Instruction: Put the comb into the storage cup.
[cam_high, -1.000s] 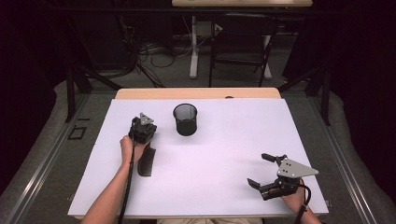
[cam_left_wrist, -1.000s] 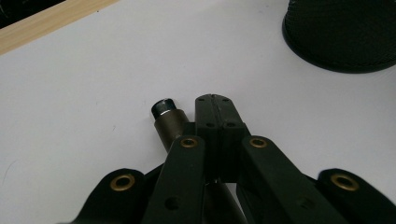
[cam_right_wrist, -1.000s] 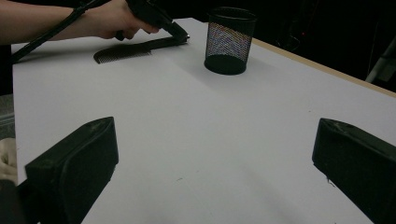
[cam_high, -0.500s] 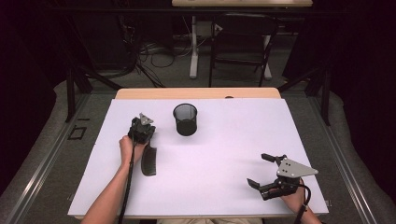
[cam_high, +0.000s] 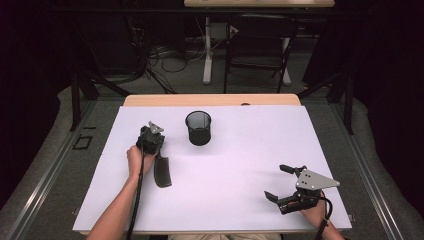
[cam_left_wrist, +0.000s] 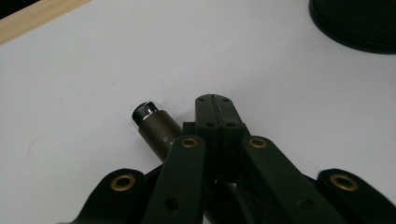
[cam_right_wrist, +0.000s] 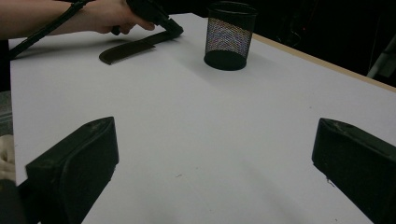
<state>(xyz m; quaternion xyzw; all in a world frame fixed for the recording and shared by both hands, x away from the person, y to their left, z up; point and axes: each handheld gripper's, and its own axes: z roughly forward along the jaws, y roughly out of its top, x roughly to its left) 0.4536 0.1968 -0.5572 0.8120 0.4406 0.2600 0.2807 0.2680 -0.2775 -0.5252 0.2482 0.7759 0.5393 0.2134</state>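
Note:
A black comb (cam_high: 163, 172) lies flat on the white sheet, left of centre. My left gripper (cam_high: 158, 155) points down at the comb's far end and touches it; whether it pinches the comb I cannot tell. In the left gripper view its jaws (cam_left_wrist: 215, 99) are pressed together. A small grey-brown cylinder (cam_left_wrist: 156, 129) with a shiny dark tip lies just beside them. A black mesh cup (cam_high: 198, 129) stands upright to the right of that hand. My right gripper (cam_high: 275, 181) rests at the near right, open with nothing between its jaws. The right gripper view shows the comb (cam_right_wrist: 130, 50) and the cup (cam_right_wrist: 229, 35) far ahead.
The white sheet (cam_high: 240, 165) covers a wooden table whose bare strip (cam_high: 210, 100) runs along the far edge. Past the table there is dark floor with cables, table legs and a chair frame. The cup's base (cam_left_wrist: 359, 23) sits close to the left jaws.
The comb has swung a little, its near end moving right, while its far end stays at the left gripper. Both hands stay where they were.

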